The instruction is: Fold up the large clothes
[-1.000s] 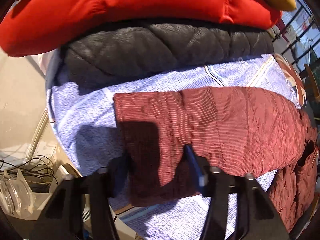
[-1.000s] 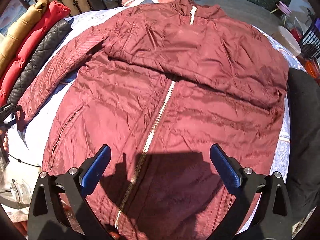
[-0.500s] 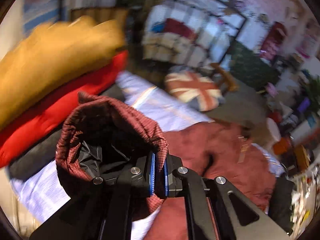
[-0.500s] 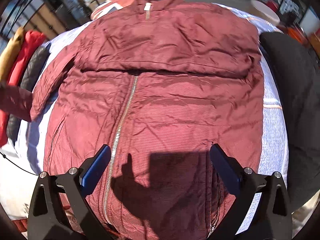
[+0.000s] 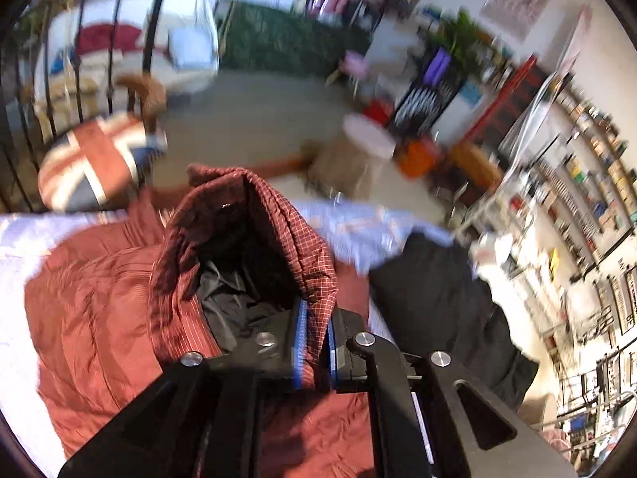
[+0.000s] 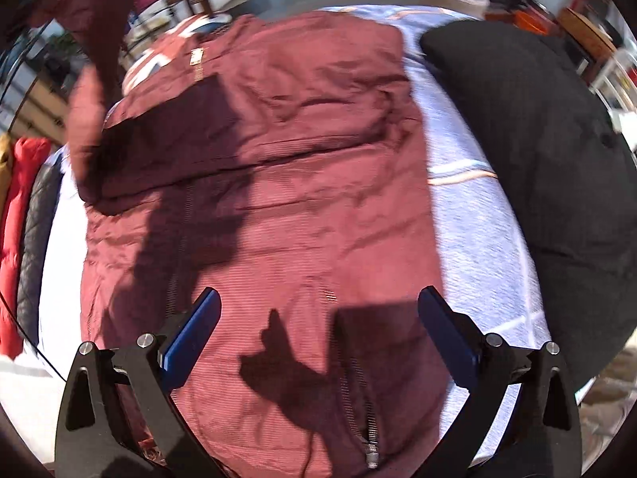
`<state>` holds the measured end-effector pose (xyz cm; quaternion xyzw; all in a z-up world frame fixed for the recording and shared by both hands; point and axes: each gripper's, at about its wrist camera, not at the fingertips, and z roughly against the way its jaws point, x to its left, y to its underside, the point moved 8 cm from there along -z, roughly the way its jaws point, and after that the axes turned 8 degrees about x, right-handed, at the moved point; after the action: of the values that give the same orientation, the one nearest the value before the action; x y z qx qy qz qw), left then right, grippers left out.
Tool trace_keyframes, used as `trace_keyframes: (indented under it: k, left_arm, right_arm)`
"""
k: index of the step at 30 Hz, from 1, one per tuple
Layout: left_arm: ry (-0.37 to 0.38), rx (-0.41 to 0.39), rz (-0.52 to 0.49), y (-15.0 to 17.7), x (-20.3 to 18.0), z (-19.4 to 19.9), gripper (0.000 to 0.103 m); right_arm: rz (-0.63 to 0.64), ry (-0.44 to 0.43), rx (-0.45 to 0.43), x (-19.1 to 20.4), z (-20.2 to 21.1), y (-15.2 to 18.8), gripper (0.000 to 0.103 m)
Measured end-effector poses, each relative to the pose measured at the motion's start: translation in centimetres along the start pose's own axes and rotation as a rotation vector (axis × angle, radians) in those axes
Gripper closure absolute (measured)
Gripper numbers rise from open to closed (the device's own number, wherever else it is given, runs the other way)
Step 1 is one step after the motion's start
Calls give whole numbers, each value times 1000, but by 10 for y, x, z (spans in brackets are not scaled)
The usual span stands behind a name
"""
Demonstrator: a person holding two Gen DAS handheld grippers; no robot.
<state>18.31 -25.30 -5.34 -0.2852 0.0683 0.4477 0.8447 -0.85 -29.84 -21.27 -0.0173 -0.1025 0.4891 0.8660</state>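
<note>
The maroon jacket's sleeve cuff (image 5: 254, 239) is pinched between the left gripper (image 5: 316, 342) fingers, now easing apart. The right gripper (image 6: 318, 334) fingers are spread, empty, above the maroon jacket (image 6: 302, 183). No lettering is legible.

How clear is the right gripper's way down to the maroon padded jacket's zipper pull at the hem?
Probably clear: the right gripper hangs open above the maroon padded jacket, and nothing covers the zipper pull.

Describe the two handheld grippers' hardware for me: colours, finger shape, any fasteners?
Both the left gripper and right gripper look alike: matte black angular frames with triangular cut-outs, round silver screw heads at the joints, and flat blue pads lining the fingers. No cables or markings visible.
</note>
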Motion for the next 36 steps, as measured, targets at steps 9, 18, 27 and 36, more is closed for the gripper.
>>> trace_keyframes:
  k: [9, 18, 27, 36]
  left_arm:
    - [12, 21, -58, 29, -3, -11, 16]
    - [-306, 48, 99, 73, 150, 9, 14]
    - [-428, 205, 207, 89, 253, -21, 14]
    - [-382, 307, 283, 96, 293, -62, 5]
  right_arm:
    - [-51, 26, 12, -29, -7, -14, 5]
    - [113, 13, -61, 30, -1, -75, 5]
    - [303, 53, -106, 90, -30, -147, 5]
    - [276, 128, 48, 75, -100, -173, 5]
